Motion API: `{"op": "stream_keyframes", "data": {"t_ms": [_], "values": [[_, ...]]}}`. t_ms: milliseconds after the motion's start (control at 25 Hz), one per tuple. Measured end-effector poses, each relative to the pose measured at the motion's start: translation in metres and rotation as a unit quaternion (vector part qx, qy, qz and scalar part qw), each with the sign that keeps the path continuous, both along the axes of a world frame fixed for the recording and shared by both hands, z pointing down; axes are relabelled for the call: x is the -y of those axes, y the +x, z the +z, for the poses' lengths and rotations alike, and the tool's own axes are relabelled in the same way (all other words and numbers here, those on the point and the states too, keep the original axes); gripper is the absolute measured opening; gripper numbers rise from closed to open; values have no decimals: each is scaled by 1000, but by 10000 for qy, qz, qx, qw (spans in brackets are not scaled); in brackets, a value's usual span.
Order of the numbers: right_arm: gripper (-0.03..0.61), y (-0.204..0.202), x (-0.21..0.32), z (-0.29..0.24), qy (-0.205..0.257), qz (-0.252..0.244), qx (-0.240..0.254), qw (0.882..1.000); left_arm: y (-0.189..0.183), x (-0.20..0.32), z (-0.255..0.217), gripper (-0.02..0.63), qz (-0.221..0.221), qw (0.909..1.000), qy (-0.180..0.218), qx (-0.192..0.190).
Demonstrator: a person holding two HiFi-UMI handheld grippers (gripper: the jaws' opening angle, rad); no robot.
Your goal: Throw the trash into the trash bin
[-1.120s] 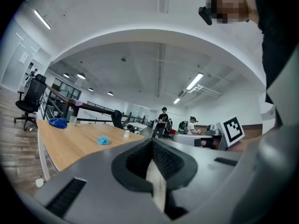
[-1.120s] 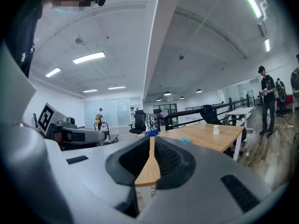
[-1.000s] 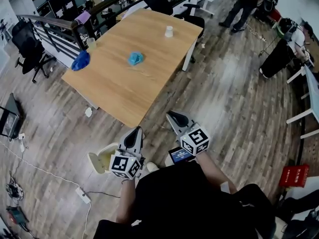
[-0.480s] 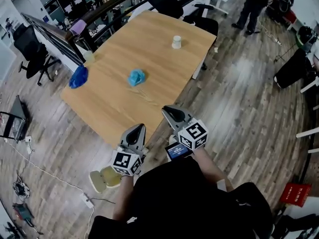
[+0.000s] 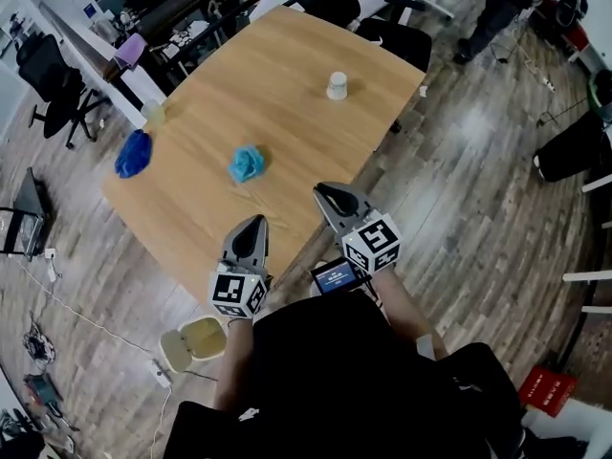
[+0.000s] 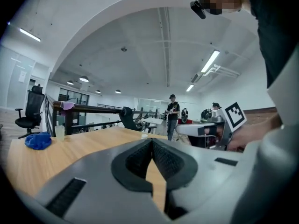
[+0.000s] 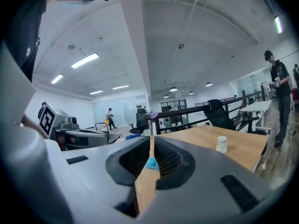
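Note:
Light blue crumpled trash [image 5: 248, 163] lies on the wooden table [image 5: 287, 55], and it shows through the gap behind the right jaws [image 7: 151, 163] in the right gripper view. A dark blue bundle [image 5: 133, 153] [image 6: 38, 140] rests near the table's left edge. An upturned white cup [image 5: 337, 85] [image 7: 221, 144] stands further back. The yellowish trash bin [image 5: 194, 342] sits on the floor, below and left of my hands. My left gripper [image 5: 252, 224] [image 6: 152, 141] and right gripper [image 5: 325, 193] [image 7: 152, 139] hover at the table's near edge, both shut and empty.
A clear plastic cup [image 5: 153, 113] [image 6: 59, 132] stands beside the dark blue bundle. Office chairs [image 5: 53, 84] and a railing [image 5: 191, 8] lie behind the table. A person [image 5: 502, 8] stands at the far right. A cable with a power strip [image 5: 57, 309] runs across the floor on the left.
The table has come closer; both grippers moved from over the floor to the table's near edge. The bin now lies behind and to the left of the left gripper.

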State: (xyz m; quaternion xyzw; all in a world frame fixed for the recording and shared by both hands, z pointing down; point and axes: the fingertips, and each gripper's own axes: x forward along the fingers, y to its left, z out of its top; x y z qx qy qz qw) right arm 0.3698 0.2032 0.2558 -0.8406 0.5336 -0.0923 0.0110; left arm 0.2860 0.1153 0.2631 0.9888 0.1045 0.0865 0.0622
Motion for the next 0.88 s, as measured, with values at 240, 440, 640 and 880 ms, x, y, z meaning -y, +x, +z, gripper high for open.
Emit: {"op": "stream_keyframes", "data": {"t_ms": [240,440,640,880], "values": [[21,21,9,14,-3,-9,267,9996,34,27,20,-6,-159,9995,-138,216],[21,27,19,25,-98,91,452,9989,58,65,58,-6,-443,9959,-271,742],[21,32,34,49,-209,158,755,9968,83,102,98,77,-789,9913,-270,1021],[21,44,61,73,-262,52,1047,9941,129,134,167,164,-897,9838,118,1548]]}}
